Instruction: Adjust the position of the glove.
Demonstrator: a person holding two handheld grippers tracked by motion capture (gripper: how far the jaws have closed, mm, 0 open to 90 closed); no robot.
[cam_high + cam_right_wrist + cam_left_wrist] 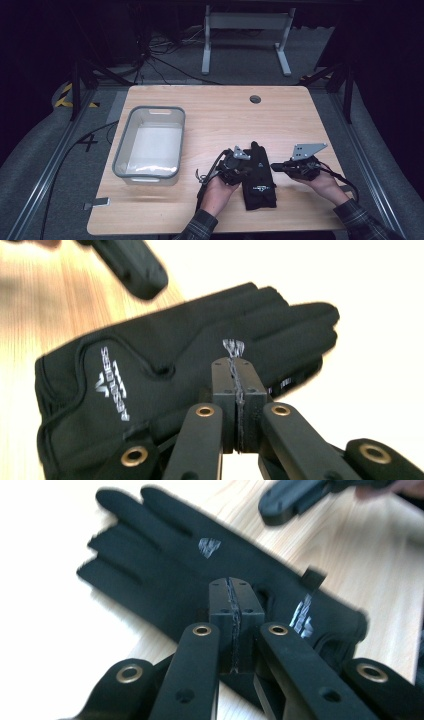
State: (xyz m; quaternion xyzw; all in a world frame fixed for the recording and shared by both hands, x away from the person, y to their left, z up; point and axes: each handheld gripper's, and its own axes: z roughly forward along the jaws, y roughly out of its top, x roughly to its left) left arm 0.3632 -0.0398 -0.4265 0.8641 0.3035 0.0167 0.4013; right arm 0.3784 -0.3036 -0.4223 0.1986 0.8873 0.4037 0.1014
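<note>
High view showed both tongs, left (248, 166) and right (275, 167), closed empty beside the black glove (259, 185); a shallow pinch could miss the thin fabric.

Both forearms wear dark plaid sleeves, grey-green check as far as the dim high view allows. Left gripper (248, 167): matte black body, grey three-cornered plate on top, black cable looping off its side. Right gripper (274, 167): same black build, larger grey plate with small holes, cable trailing back along the wrist. Close up, each gripper has flat black linkage bars with brass-ringed pivots, small screw holes, and serrated black pads.
</note>
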